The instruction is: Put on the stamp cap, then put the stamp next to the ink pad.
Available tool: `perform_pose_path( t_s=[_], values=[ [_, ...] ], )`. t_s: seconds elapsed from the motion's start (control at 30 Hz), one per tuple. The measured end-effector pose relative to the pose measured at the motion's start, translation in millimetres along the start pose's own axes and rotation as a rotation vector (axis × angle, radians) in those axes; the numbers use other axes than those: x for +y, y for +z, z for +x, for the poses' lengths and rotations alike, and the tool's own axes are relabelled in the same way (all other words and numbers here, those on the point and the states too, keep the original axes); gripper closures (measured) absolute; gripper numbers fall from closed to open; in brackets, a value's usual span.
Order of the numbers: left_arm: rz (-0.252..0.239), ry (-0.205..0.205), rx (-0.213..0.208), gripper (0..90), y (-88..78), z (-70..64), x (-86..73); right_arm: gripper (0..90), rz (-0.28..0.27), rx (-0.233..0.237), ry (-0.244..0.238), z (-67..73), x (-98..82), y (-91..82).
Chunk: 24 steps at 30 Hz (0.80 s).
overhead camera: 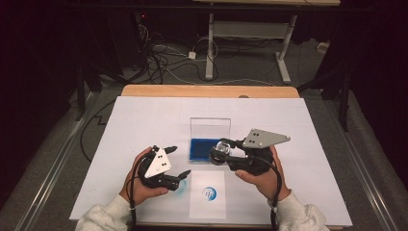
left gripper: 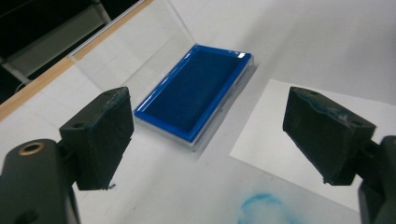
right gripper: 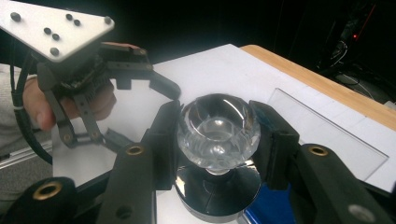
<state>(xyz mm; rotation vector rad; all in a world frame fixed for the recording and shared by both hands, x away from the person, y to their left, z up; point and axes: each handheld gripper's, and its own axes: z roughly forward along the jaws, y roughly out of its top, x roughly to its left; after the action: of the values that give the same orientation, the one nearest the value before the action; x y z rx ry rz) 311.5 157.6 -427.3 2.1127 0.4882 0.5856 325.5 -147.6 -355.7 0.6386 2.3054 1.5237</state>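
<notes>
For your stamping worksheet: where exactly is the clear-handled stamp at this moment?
In the high view the stamp sits clamped in the right gripper, right of centre, at the front right corner of the blue ink pad, above the small stamped paper.

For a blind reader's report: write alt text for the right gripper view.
The right gripper has its two black jaws shut on the clear faceted knob of a stamp, above the blue ink pad. Behind, the left gripper hangs open over the white sheet.
</notes>
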Motion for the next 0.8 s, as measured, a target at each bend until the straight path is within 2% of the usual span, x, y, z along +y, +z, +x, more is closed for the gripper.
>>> perform_pose_path(
  t_s=[0.27,0.37,0.4,0.5,0.57,0.63,0.7,0.8],
  values=[
    [0.005,0.007,0.055,15.9,-24.8,2.6,-23.2,56.7,0.004,-0.022,0.005,-4.7,-2.2,-9.5],
    [0.001,-0.012,0.068,15.9,-32.5,4.6,-33.2,56.7,0.005,-0.035,0.006,-7.6,-3.0,-15.0],
    [0.005,-0.011,0.083,15.9,-34.6,5.1,-36.4,56.7,0.004,-0.043,0.007,-8.7,-3.4,-16.6],
    [0.029,-0.023,0.087,15.9,-39.6,6.5,-46.9,56.6,0.011,-0.058,0.008,-12.6,-4.9,-21.6],
    [0.044,-0.017,0.100,15.9,-43.0,6.2,-52.7,56.6,0.016,-0.069,0.007,-15.1,-5.9,-24.6],
    [0.050,-0.030,0.115,15.9,-46.1,5.6,-58.0,56.6,0.021,-0.084,0.003,-18.0,-6.8,-27.8],
    [0.049,-0.053,0.108,15.9,-49.5,5.7,-62.4,56.6,0.021,-0.093,0.007,-21.0,-7.4,-30.9],
    [0.063,-0.057,0.109,15.9,-52.3,5.1,-68.2,56.6,0.031,-0.114,0.012,-25.8,-9.7,-33.7]
  ],
)
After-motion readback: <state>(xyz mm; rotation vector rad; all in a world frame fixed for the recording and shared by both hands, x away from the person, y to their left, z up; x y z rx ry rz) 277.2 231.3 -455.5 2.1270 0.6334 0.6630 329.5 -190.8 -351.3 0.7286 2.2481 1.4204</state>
